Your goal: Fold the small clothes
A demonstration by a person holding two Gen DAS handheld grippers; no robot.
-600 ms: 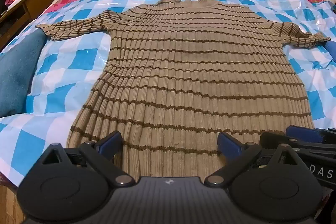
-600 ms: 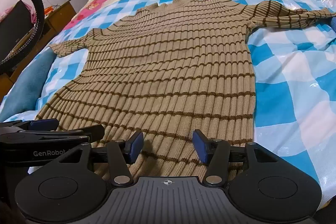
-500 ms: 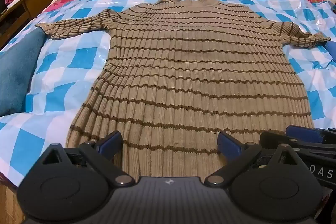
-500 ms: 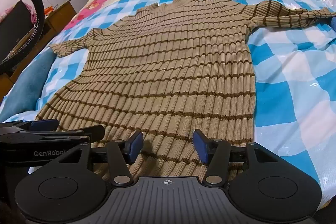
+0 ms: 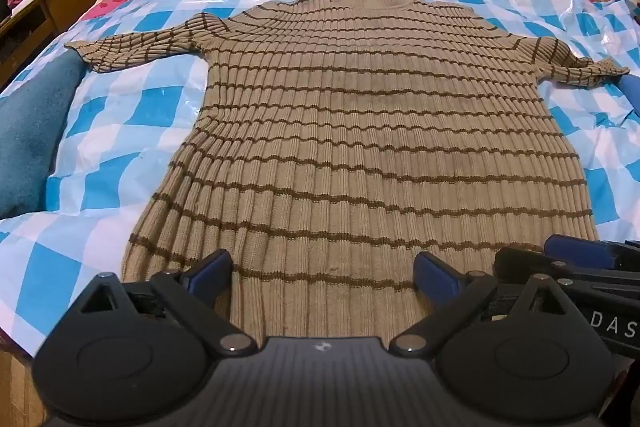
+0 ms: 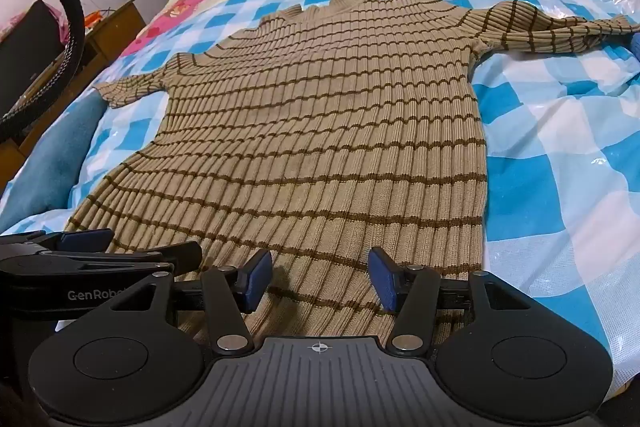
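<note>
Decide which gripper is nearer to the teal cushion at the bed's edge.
Left. The left gripper hovers over the striped ribbed sweater's hem on the teal cushion's side; the right gripper hovers farther along the hem.

We see a tan ribbed sweater (image 5: 360,131) with brown stripes lying flat on a blue-and-white checked plastic sheet (image 5: 112,131), sleeves spread. Our left gripper (image 5: 322,273) hovers wide open over its near hem, the right gripper (image 5: 576,259) just beside.

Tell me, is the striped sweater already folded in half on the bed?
No, the striped sweater lies spread flat on the checked sheet, with both sleeves stretched out to the sides.
</note>
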